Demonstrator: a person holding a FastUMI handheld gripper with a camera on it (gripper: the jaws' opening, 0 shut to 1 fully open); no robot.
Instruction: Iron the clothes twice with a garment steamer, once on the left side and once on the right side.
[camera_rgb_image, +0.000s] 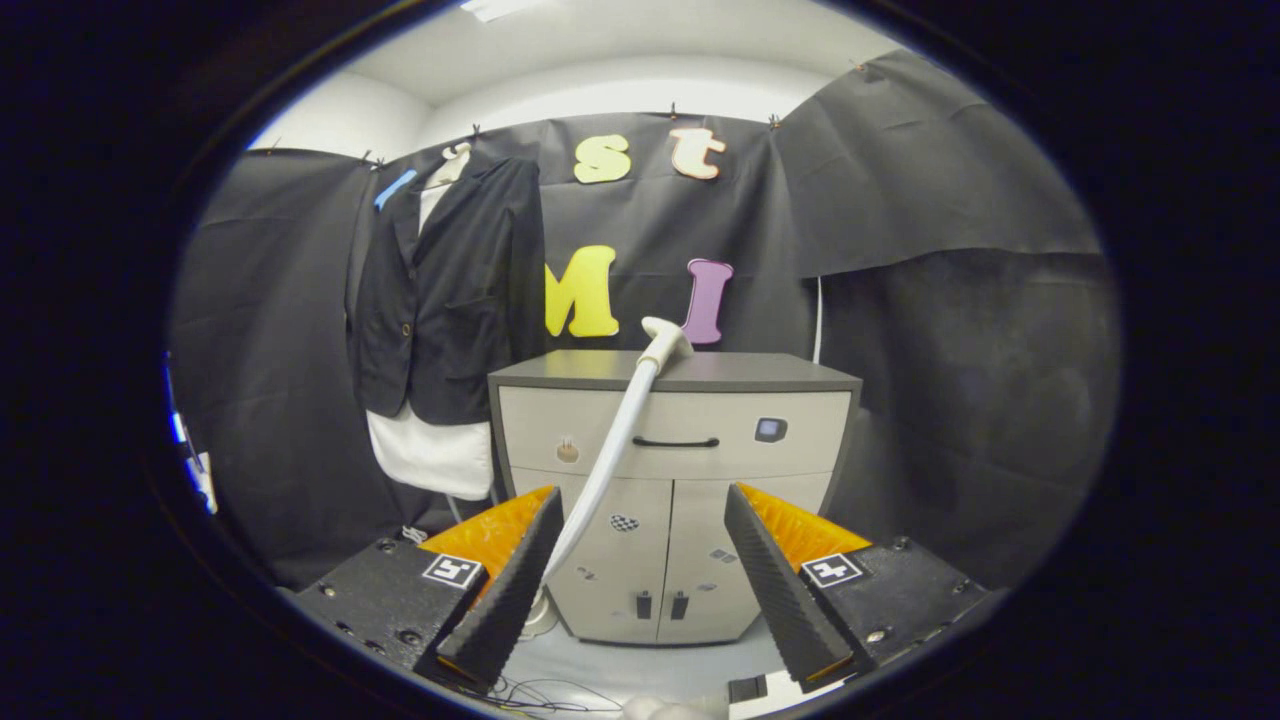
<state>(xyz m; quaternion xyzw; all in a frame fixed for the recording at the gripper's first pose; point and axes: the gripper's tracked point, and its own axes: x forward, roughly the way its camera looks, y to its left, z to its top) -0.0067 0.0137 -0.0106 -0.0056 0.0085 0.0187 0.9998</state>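
The jacket (450, 290) hanging on the wall is matt dark woven cloth, with a smooth white fabric garment (430, 455) under it. The steamer hose (615, 440) and steamer head (665, 338) look like smooth, slightly glossy plastic. The cabinet (675, 440) has matt laminate panels. The open tongs (640, 570) show ribbed, rough inner faces.

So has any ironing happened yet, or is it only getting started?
Only getting started, it seems. Nothing looks done: the dark jacket hangs on the booth wall, left of the grey cabinet, untouched. In hand is nothing: the gripper is open, its fingers apart and empty. The steamer head rests on the cabinet top, its white hose running down past the left finger. Left: grasp the steamer and steam both sides of the jacket.
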